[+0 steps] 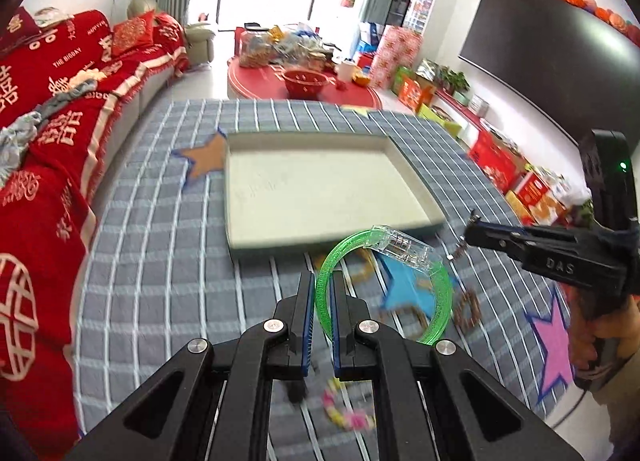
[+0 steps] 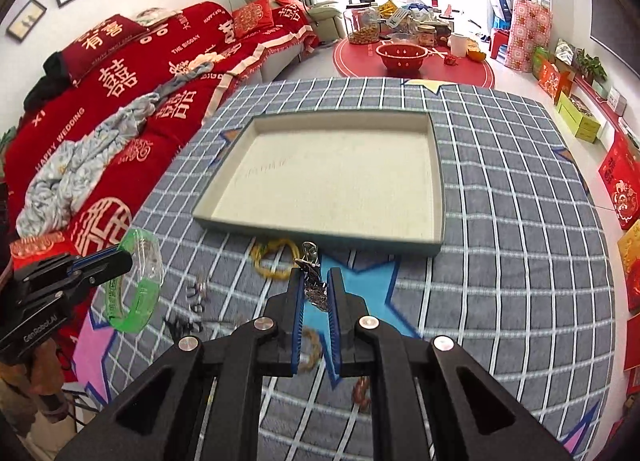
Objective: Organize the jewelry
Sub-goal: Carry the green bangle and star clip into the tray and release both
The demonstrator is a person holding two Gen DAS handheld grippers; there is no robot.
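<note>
My left gripper (image 1: 323, 281) is shut on a green translucent bangle (image 1: 436, 297) with a clear clasp, held above the checked cloth just short of the shallow cream tray (image 1: 240, 221). The bangle also shows in the right wrist view (image 2: 136, 301). My right gripper (image 2: 315, 279) is shut on a small silver metal piece of jewelry (image 2: 312, 281), held above the cloth in front of the tray (image 2: 320, 231). It also shows at the right of the left wrist view (image 1: 476, 227). The tray holds nothing.
Loose jewelry lies on the cloth in front of the tray: a yellow bracelet (image 2: 276, 257), dark beaded pieces (image 2: 192, 309), a brown beaded ring (image 1: 468, 309), a pink-yellow bead bracelet (image 1: 348, 413). A red sofa (image 2: 120, 73) stands left, a red round table (image 2: 416, 61) beyond.
</note>
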